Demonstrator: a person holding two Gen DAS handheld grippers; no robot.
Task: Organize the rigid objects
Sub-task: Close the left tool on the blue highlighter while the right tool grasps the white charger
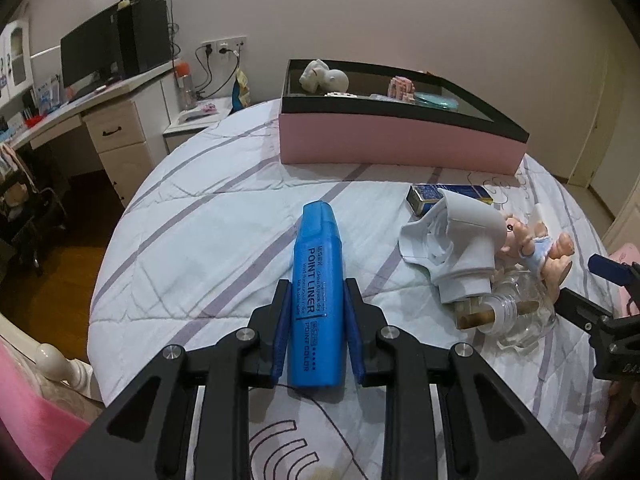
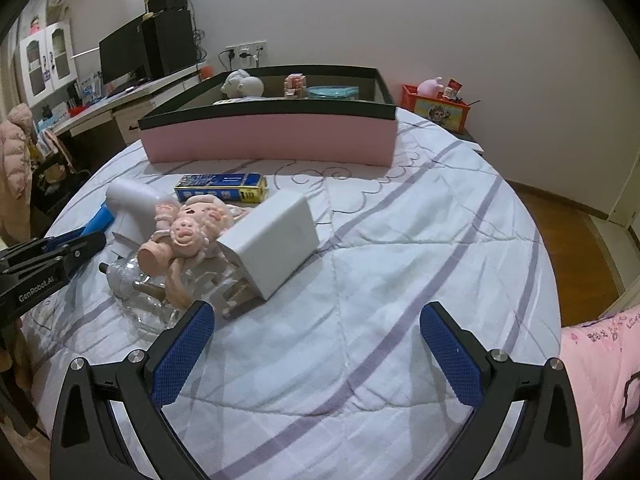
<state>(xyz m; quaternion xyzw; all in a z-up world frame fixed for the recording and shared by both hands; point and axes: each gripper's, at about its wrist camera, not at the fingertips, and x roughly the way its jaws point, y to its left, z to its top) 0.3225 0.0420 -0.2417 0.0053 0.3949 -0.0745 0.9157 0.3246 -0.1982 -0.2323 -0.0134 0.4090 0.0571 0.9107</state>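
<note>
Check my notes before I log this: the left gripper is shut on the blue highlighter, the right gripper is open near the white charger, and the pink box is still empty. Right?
Not quite: the pink box is not empty. The right wrist view shows a white figurine and other small things inside. The left gripper is shut on the blue highlighter, and the right gripper is open near the white charger.

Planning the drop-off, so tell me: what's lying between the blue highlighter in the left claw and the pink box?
Nothing: in the left wrist view, only bare striped quilt stretches from the blue highlighter to the pink box.
</note>
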